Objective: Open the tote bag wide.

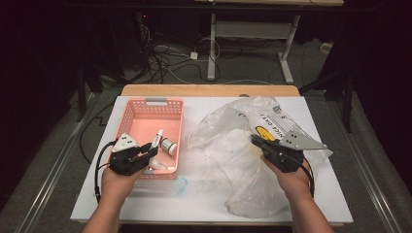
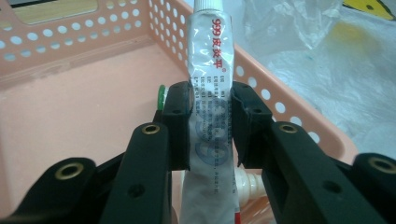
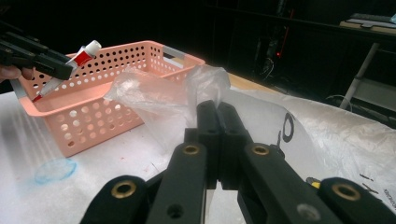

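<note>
My left gripper (image 2: 211,116) is shut on a white ointment tube (image 2: 210,84) with red print, gripped across its middle, cap pointing away. It hangs over the near right corner of the pink basket (image 1: 141,119), where the left gripper (image 1: 147,153) shows above the rim. My right gripper (image 3: 218,116) is shut on a fold of the clear plastic bag (image 3: 187,93), which bulges up just past the tips. In the high view the right gripper (image 1: 258,142) sits on the bag (image 1: 228,150) at the table's right half.
The basket holds a small white bottle (image 1: 169,146), another tube (image 1: 158,138) and a cream bottle (image 2: 247,179). A green cap (image 2: 161,97) peeks out beside the left jaw. A blue see-through disc (image 1: 180,186) lies in front of the basket on the white table (image 1: 145,206).
</note>
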`<action>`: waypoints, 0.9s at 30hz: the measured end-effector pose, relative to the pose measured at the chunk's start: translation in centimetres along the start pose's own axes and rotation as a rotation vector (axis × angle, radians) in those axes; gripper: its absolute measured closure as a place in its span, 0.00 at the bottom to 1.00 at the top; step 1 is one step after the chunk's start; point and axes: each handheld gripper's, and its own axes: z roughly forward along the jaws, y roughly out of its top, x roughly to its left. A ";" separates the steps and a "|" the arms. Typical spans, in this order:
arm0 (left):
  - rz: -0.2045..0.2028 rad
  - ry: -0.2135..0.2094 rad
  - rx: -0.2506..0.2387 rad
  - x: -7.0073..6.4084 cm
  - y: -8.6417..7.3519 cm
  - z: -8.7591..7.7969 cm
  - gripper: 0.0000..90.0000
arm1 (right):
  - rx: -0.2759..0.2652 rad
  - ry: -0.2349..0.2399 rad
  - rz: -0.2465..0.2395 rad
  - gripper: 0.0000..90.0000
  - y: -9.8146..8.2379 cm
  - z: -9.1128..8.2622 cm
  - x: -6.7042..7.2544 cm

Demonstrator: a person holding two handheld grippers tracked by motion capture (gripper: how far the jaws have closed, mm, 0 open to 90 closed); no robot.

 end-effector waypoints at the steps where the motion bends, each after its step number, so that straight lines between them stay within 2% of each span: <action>1: -0.001 -0.005 -0.011 0.0 -0.1 -0.1 0.76 | 0.000 0.001 0.000 1.00 0.0 0.0 0.0; 4: 0.002 -0.006 -0.029 -0.4 0.0 -0.1 0.76 | 0.000 0.001 -0.001 1.00 0.0 0.0 0.1; 8: 0.031 0.003 -0.046 -1.1 0.5 -0.3 0.76 | -0.004 -0.001 -0.005 1.00 0.0 0.0 0.2; 16: 0.022 -0.014 -0.120 -1.7 1.6 -1.3 0.76 | 0.001 -0.001 0.000 1.00 -0.1 0.0 0.1; 21: 0.035 -0.049 -0.126 -2.5 2.0 -1.3 0.76 | 0.001 -0.002 -0.001 1.00 -0.1 0.0 0.2; 24: 0.041 -0.103 -0.121 -3.3 2.2 -1.1 0.76 | 0.000 -0.005 -0.001 1.00 -0.1 0.0 0.2; 27: 0.064 -0.129 -0.115 -4.3 2.4 -0.9 0.76 | -0.001 -0.005 -0.001 1.00 -0.1 0.0 0.2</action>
